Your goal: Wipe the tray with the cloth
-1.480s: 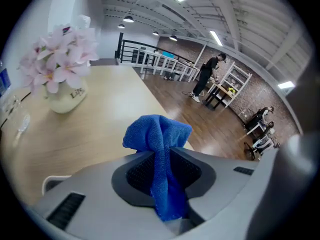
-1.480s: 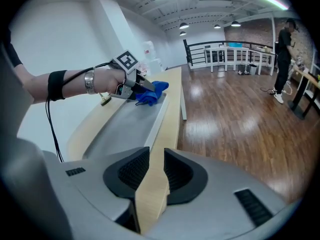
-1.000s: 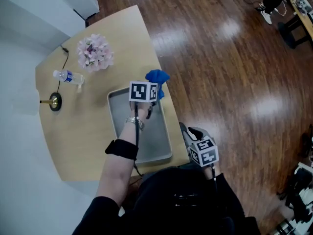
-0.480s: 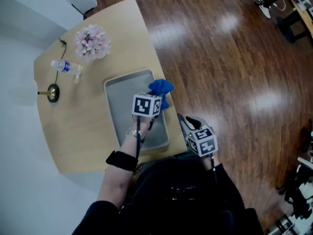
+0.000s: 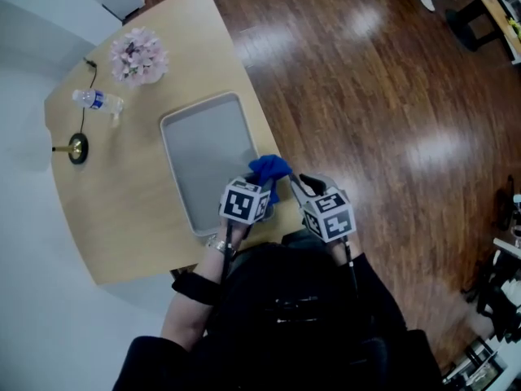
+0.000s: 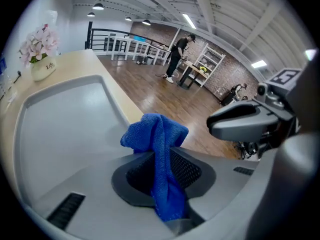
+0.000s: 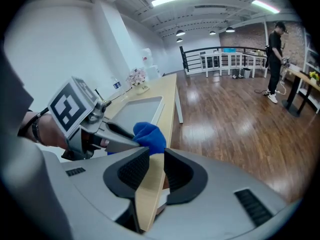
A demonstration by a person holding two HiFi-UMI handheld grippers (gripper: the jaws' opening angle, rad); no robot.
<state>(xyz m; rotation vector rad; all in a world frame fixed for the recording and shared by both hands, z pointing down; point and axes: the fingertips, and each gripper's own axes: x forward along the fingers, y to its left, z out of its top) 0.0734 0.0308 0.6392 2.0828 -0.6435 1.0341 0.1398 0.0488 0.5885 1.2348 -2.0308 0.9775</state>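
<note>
The likeliest trouble is at the rim. The cloth (image 5: 269, 169) sits at the right edge of the tray (image 5: 203, 149), low in the head view, just beside the table (image 5: 122, 218) edge with the wooden floor (image 5: 366, 96) to its right. A stroke carried further that way could run off the rim and shove the tray toward the drop, since nothing steadies it. The right gripper (image 7: 156, 170) has its jaws apart with only the table edge showing between them, gripping nothing. It also hangs near the left one, at the lower middle of the head view, so a wide sweep could knock the two together.

The left gripper (image 6: 161, 170) has its jaws closed on a narrow fold of the cloth, the rest bunched above the tips. A bunched wad wipes a thin strip, and a snag on the rim could pull the fold free (whether the cloth touches the tray I cannot tell).

The tray holds nothing. At upper left, a white pot (image 6: 42, 70) holds pink flowers (image 5: 139, 55); the bottle (image 5: 96, 99) lies on its side, contents unclear
</note>
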